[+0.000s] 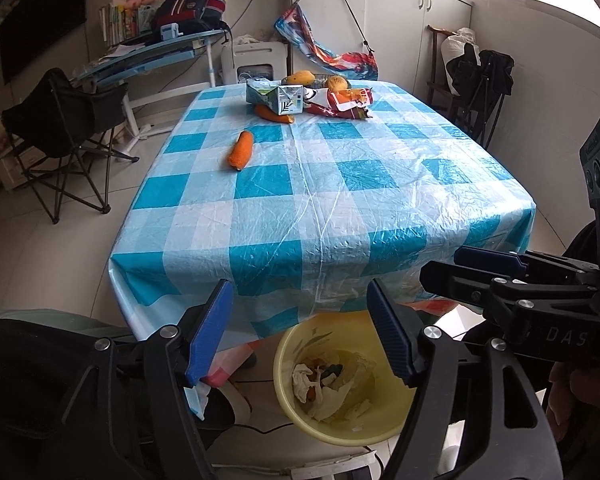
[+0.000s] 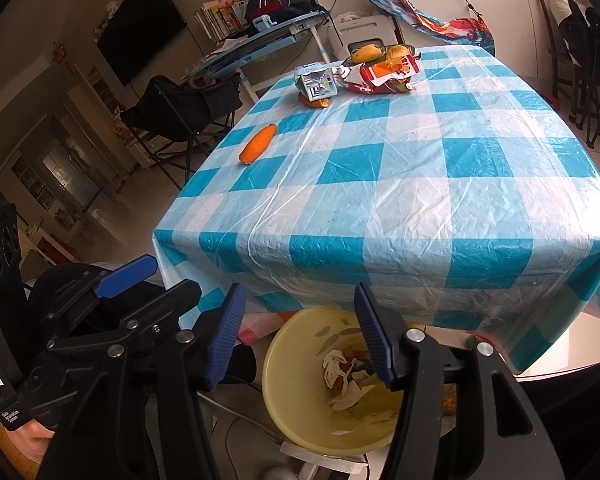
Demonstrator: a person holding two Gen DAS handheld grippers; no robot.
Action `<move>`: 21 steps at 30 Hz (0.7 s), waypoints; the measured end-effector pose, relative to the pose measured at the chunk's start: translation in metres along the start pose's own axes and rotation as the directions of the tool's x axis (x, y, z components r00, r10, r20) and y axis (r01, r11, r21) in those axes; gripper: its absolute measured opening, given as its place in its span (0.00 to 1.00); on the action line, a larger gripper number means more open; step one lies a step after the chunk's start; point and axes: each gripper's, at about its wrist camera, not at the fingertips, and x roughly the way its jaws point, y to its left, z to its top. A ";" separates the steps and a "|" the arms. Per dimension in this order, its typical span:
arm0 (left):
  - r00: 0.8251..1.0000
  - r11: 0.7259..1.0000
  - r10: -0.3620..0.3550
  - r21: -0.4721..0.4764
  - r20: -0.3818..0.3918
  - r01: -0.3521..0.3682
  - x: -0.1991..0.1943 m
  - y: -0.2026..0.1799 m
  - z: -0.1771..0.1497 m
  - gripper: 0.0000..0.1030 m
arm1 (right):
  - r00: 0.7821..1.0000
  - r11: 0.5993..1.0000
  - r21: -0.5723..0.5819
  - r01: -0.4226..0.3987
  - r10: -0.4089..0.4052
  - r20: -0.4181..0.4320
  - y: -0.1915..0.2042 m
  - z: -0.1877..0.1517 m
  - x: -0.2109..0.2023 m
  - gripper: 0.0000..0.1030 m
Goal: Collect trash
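A yellow bin (image 1: 288, 344) (image 2: 276, 360) stands on the floor below the table's near edge, with crumpled tissue (image 1: 320, 384) (image 2: 340, 364) and scraps inside. Above it my left gripper (image 1: 299, 286) is open, nothing between its blue pads. My right gripper (image 2: 299, 286) is open and empty too, right beside the left one over the bin. At the table's far end lie a crushed drink carton (image 1: 276, 98) (image 2: 316, 84) and a red snack bag (image 1: 344, 104) (image 2: 384, 74). A carrot (image 1: 241, 150) (image 2: 258, 143) lies alone on the left side.
The table wears a blue and white checked plastic cloth (image 1: 340, 200) (image 2: 420, 184). A second carrot (image 1: 274, 116) lies partly under the carton, and fruit (image 1: 300, 77) sits behind it. A black folding chair (image 1: 60, 128) stands on the left; another chair (image 1: 480, 76) on the right.
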 end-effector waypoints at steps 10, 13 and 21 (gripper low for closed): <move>1.000 1.000 0.025 -0.005 0.015 -0.025 0.000 0.001 0.001 0.71 | 1.000 1.000 -0.003 0.016 -0.016 0.021 0.000 0.000 -0.003 0.56; 0.999 0.999 0.032 -0.008 0.015 -0.032 0.000 0.002 0.001 0.72 | 1.000 1.000 -0.005 0.021 -0.021 0.021 0.000 -0.001 -0.002 0.57; 0.999 0.999 0.042 -0.016 0.013 -0.042 0.002 0.005 0.001 0.75 | 1.000 1.000 -0.006 0.025 -0.024 0.019 0.001 0.000 -0.002 0.58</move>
